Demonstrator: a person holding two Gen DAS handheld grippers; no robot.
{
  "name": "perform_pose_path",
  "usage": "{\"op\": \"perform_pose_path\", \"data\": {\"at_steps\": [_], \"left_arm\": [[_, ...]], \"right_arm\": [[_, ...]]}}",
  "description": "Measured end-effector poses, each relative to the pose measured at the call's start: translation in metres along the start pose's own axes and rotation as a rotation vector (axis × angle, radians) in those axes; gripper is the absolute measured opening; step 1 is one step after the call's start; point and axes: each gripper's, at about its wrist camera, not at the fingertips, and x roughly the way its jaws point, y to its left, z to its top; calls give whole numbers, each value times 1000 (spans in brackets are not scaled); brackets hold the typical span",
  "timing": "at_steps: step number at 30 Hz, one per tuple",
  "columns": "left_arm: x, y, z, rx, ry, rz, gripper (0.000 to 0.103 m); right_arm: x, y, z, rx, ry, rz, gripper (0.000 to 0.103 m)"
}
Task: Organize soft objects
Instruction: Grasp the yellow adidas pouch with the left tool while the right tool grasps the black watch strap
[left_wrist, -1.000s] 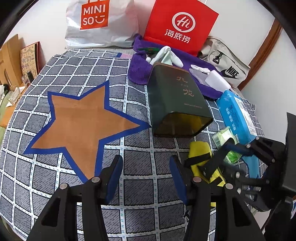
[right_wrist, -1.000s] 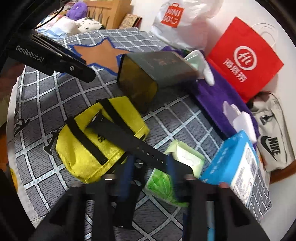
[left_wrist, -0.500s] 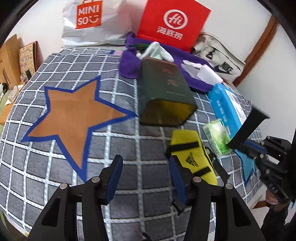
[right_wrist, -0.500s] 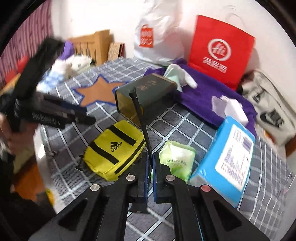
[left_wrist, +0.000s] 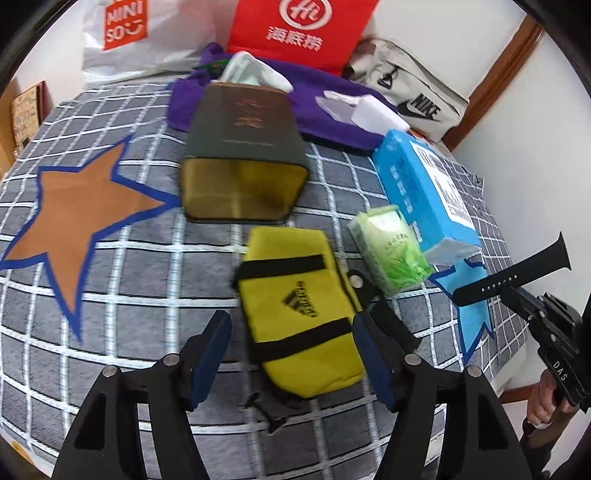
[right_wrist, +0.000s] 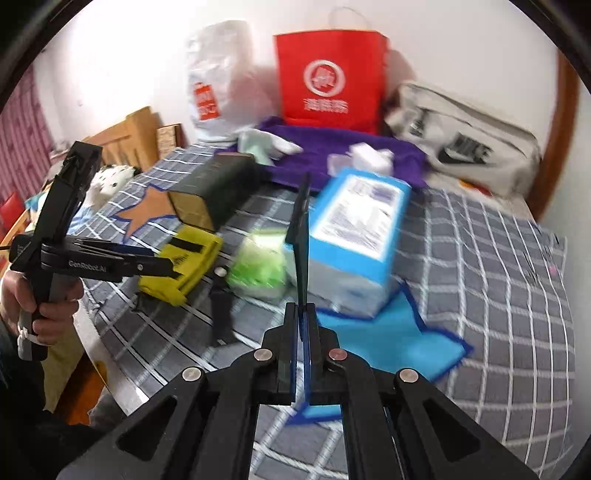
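A yellow Adidas pouch (left_wrist: 299, 306) lies on the checked cloth between the fingers of my open left gripper (left_wrist: 291, 350), which hovers just above it. The pouch also shows in the right wrist view (right_wrist: 181, 262). My right gripper (right_wrist: 301, 332) is shut on a black perforated watch strap (right_wrist: 301, 236) and holds it raised; the strap and gripper show at the right of the left wrist view (left_wrist: 513, 277). A second black strap piece (right_wrist: 221, 314) lies on the cloth. A green tissue pack (left_wrist: 391, 251) sits right of the pouch.
A dark green tin (left_wrist: 240, 147) lies on its side behind the pouch. A blue tissue box (left_wrist: 424, 184), purple towel (left_wrist: 321, 114), red bag (left_wrist: 299, 29), white Miniso bag (left_wrist: 122, 33) and grey Nike bag (left_wrist: 410, 96) stand at the back and right.
My left gripper has moved right and forward over the yellow pouch. My right gripper has lifted the black strap off the pouch and drawn back to the right.
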Motion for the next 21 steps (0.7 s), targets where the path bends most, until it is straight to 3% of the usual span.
{"op": "perform_pose_path", "data": {"at_steps": [6,12,14,18,21], "left_arm": [[24,-26,4,62,40,96,79],[41,-50,3,169,35,253,83],[39,-48,3,162,22,245,81],[30,-40,3,133,-2,230,61],[20,-32,3,112,-8,197,58]], "right_arm": [[1,-20,-15,38,29,-25,2],[2,-30,-13,71,6,-10,2],[2,-30,-13,75,3,-3,2],[-1,-30,-13,84,-6,5,2],[-5,-29,-11,93,-18,11,2]]}}
